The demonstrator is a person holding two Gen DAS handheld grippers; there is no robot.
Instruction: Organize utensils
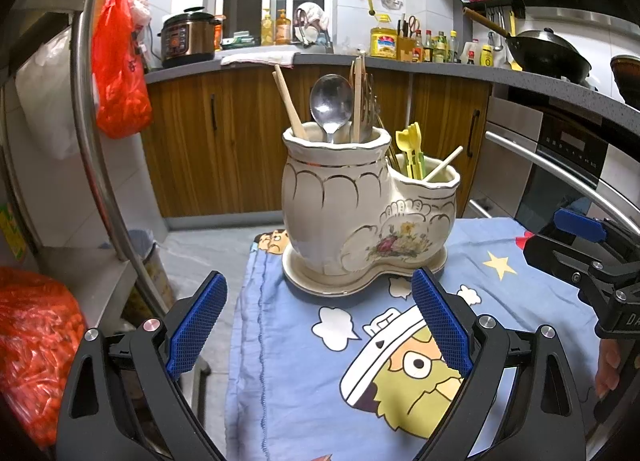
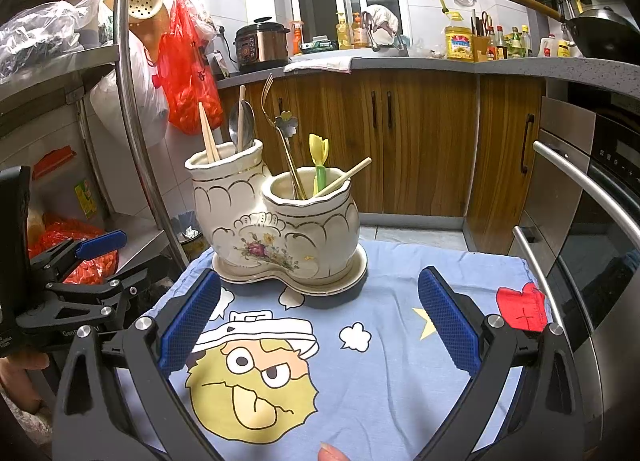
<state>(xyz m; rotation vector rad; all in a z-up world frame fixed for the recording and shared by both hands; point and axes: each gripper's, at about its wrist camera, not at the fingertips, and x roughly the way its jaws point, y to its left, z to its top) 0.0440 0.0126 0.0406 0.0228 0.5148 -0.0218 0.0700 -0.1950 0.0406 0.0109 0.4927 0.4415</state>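
Observation:
A cream ceramic two-pot utensil holder (image 1: pixel 352 213) (image 2: pixel 276 229) stands on its saucer on the blue cartoon cloth (image 1: pixel 304 365) (image 2: pixel 384 341). The taller pot holds a steel spoon (image 1: pixel 331 101) (image 2: pixel 241 125), wooden chopsticks (image 1: pixel 289 103) (image 2: pixel 208 133) and a gold fork. The lower pot holds yellow-green utensils (image 1: pixel 412 149) (image 2: pixel 320 161), a wooden stick (image 2: pixel 342 177) and a gold flower-handled spoon (image 2: pixel 286 129). My left gripper (image 1: pixel 320 325) is open and empty, in front of the holder. My right gripper (image 2: pixel 320 325) is open and empty, also short of the holder.
A steel pole (image 1: pixel 100 141) (image 2: pixel 136 121) and shelf rack with red bags (image 1: pixel 120 73) stand left of the table. An oven with steel handles (image 2: pixel 592 189) is at the right. Wooden cabinets (image 1: pixel 224 141) and a cluttered counter lie behind.

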